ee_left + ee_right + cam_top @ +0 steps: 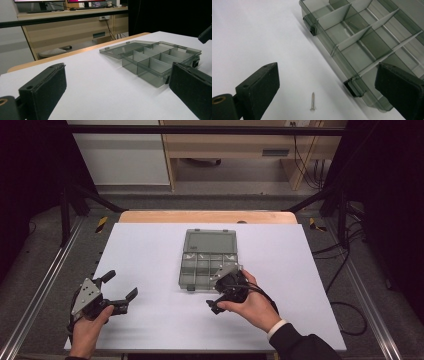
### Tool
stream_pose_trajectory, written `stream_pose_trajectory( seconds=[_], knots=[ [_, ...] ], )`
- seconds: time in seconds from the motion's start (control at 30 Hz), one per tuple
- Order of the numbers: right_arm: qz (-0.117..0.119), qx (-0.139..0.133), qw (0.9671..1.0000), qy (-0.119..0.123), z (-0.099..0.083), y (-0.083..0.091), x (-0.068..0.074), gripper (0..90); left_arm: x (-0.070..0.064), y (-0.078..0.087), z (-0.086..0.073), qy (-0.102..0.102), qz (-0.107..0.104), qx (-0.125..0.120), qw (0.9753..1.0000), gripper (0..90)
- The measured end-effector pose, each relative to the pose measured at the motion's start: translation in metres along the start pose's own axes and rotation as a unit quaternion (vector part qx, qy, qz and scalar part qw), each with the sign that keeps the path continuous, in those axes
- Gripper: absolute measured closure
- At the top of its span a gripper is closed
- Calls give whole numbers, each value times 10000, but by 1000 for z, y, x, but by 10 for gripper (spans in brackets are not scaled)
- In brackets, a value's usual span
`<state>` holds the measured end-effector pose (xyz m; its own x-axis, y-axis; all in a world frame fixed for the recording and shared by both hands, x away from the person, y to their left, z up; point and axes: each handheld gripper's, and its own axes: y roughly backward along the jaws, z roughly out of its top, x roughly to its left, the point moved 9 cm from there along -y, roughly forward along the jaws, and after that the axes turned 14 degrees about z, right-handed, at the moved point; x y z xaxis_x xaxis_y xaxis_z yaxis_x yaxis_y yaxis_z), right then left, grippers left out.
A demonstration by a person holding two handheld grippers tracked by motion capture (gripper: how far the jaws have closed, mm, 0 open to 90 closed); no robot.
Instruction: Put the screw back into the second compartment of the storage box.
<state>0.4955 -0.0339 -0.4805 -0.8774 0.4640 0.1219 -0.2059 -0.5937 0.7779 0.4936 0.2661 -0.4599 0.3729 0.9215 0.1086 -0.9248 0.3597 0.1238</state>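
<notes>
A smoky transparent compartment box [202, 268] lies open in the middle of the white table, its lid [210, 241] folded flat behind it. In the right gripper view its compartments [359, 37] look empty. A small metal screw [312, 101] lies on the table just outside the box's near wall, between the wide-apart jaws of my right gripper [327, 75]. That right gripper [222, 292] hovers at the box's front right corner, open. My left gripper [121, 285] is open at the table's front left, well away from the box [155, 62], with nothing between its fingers [47, 85].
The white sheet [150, 250] covers a wooden table. Metal rails run along both sides, with cables on the floor at the right. A wooden desk [240, 145] stands beyond the far edge.
</notes>
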Motion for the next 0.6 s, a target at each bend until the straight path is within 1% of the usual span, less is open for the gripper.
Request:
stream_pose_trajectory(
  seconds=[0.03, 0.07, 0.1, 0.13, 0.17, 0.33, 0.53, 0.57, 0.6],
  knots=[
    [8, 27, 10000, -32, -3, 1, 1, 63, 0, 0, 0, 1, -1, -1, 10000, 11],
    [5, 74, 10000, 22, -5, 1, 0, 64, 0, 0, 0, 0, -1, -1, 10000, 11],
    [13, 102, 9999, -28, -8, 2, 1, 65, 0, 0, 0, 0, -1, -2, 10000, 11],
    [31, 117, 9999, -11, -10, 2, 1, 67, 0, 0, 0, -1, -2, -2, 10000, 11],
    [21, 151, 9999, -42, -12, 3, 1, 67, 0, 0, 0, 1, -1, -2, 10000, 11],
    [43, 263, 9996, -59, -18, 5, 3, 66, 0, 0, 0, -3, -3, -2, 10000, 11],
    [20, 412, 9991, -11, -25, 1, 4, 78, 0, 0, 0, -1, -1, -4, 10000, 11],
    [52, 446, 9990, -27, -26, 0, 5, 83, 0, 0, 0, -2, -2, -5, 10000, 11],
    [63, 486, 9988, 8, -27, -1, 5, 87, 0, 0, 0, -3, -1, -5, 10000, 11]
  ],
)
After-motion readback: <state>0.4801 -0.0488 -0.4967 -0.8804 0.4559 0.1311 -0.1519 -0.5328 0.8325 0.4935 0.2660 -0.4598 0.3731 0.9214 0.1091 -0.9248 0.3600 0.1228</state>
